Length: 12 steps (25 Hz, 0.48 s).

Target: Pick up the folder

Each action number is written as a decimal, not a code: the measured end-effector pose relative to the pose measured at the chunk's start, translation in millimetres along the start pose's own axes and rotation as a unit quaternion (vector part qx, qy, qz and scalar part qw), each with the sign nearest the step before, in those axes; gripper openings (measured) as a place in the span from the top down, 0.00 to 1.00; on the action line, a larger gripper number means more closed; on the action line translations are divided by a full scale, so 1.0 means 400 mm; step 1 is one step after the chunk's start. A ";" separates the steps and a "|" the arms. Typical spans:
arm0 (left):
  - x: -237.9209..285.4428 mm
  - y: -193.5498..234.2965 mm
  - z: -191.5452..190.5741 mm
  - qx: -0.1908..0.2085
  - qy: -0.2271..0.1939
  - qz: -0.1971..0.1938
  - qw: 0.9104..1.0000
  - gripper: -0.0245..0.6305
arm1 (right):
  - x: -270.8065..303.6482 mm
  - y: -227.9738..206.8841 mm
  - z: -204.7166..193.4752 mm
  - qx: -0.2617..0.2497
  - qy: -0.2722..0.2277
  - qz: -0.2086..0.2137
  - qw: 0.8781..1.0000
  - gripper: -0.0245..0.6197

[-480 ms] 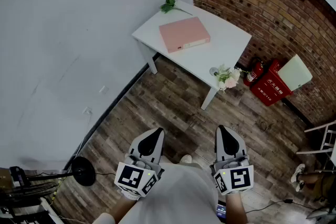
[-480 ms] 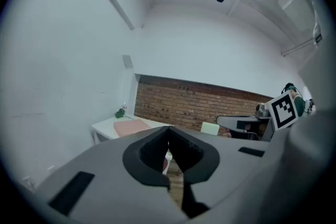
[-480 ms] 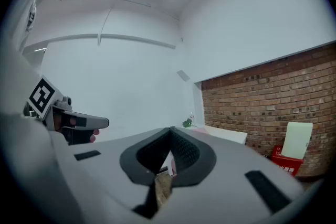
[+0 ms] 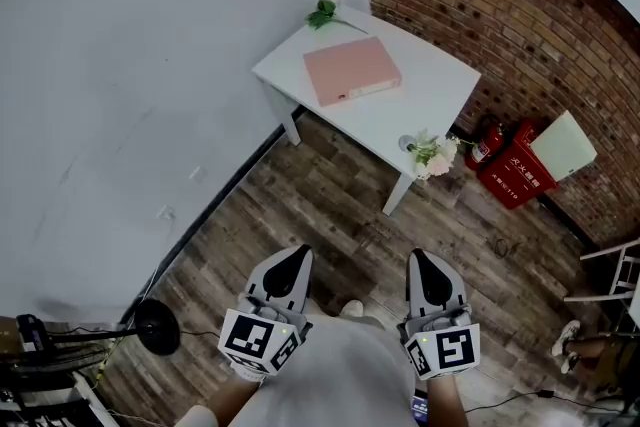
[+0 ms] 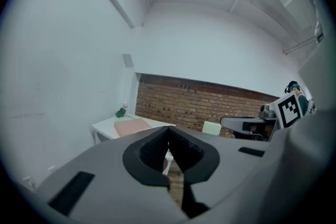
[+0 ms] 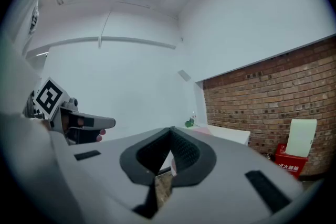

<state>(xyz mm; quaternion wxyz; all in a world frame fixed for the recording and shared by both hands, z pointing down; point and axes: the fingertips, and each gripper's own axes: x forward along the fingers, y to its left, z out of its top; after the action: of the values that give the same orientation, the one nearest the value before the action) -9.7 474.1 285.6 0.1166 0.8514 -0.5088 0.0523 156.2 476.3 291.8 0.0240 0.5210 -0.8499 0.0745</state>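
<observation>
a pink folder (image 4: 352, 69) lies flat and closed on the far half of a small white table (image 4: 440, 75), which stands in the corner where a white wall meets a brick wall (image 4: 520, 15). it looks like a boxy binder with a pale edge turned toward the near side. judging by that, it is probably stiff and fairly light, with smooth covers that could slip. a pinch across one thick edge or the spine therefore seems a surer hold than pressing on the flat top. a green sprig (image 4: 322, 12) lies just beyond it at the table's far corner, and a small posy (image 4: 432, 151) of pale flowers sits at the near corner, apart from the folder. a fire extinguisher (image 4: 487, 140) and a red box (image 4: 520, 163) stand on the wooden floor (image 4: 330, 205) against the bricks. the person stands well back from the table, with both grippers held low, close to the body, and pointing almost level toward it. the left gripper (image 4: 297, 253) has its jaws pressed together with nothing between them. the right gripper (image 4: 420, 257) is likewise closed and empty. neither is anywhere near the folder.
</observation>
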 end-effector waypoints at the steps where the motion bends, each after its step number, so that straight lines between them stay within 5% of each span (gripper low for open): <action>1: 0.001 -0.001 -0.001 0.000 -0.001 0.002 1.000 0.93 | -0.003 -0.004 0.002 0.006 -0.005 0.002 1.000 0.95; 12: 0.031 0.047 0.013 -0.005 0.000 0.023 1.000 0.93 | 0.054 -0.021 0.021 0.032 -0.017 0.022 0.999 0.95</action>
<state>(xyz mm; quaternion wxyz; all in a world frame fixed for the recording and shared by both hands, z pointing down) -20.3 453.9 285.8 0.1192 0.8388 -0.5286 0.0523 154.2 452.3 287.0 -0.0089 0.5039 -0.8586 0.0934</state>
